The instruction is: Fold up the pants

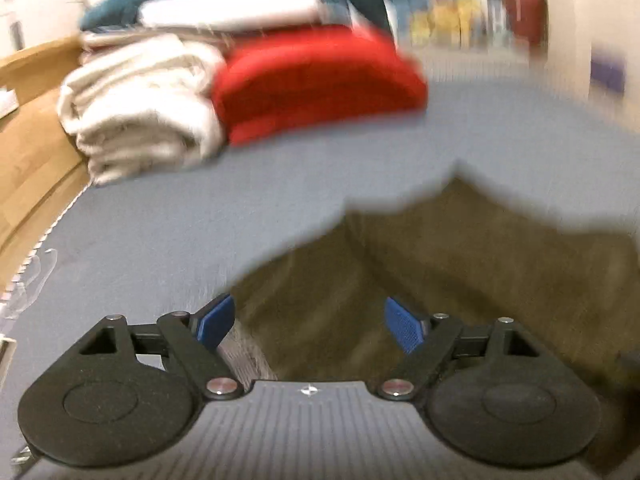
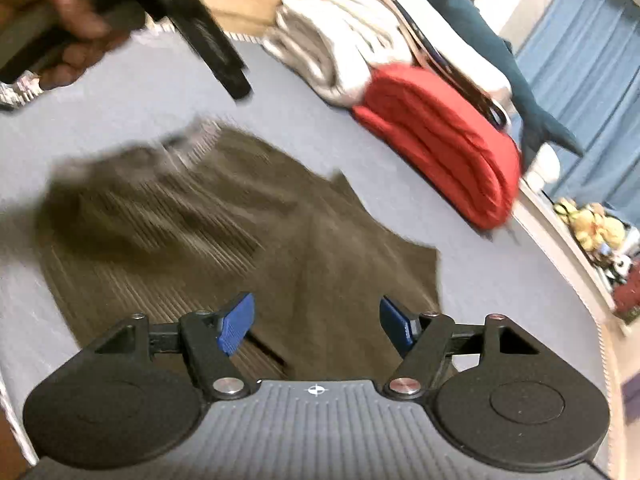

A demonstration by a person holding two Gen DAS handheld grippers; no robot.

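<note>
On my left gripper (image 1: 308,320) the blue fingers (image 1: 216,320) stand wide apart with nothing between them, poised over the near edge of the pants (image 1: 460,280); I cannot tell whether they touch the cloth. My right gripper (image 2: 316,320) is spread just as wide, its pads (image 2: 236,322) empty and hanging over the pants (image 2: 240,232) as well. The pants are olive-brown and lie flat on the grey-blue bed sheet (image 2: 500,300), near the red folded cloth (image 2: 444,148) but apart from it. In the right wrist view their long axis seems to run from my gripper up and leftward toward a bunched, striped end, though heavy blur keeps me from saying which end is the waist. Beyond the pants from the right gripper, the person's left hand (image 2: 60,24) grips the other device's handle, with its dark body angled down toward the pants. Just beside the red folded cloth sits a cream folded blanket (image 1: 140,104), with a dark teal plush (image 2: 500,52) behind both.
</note>
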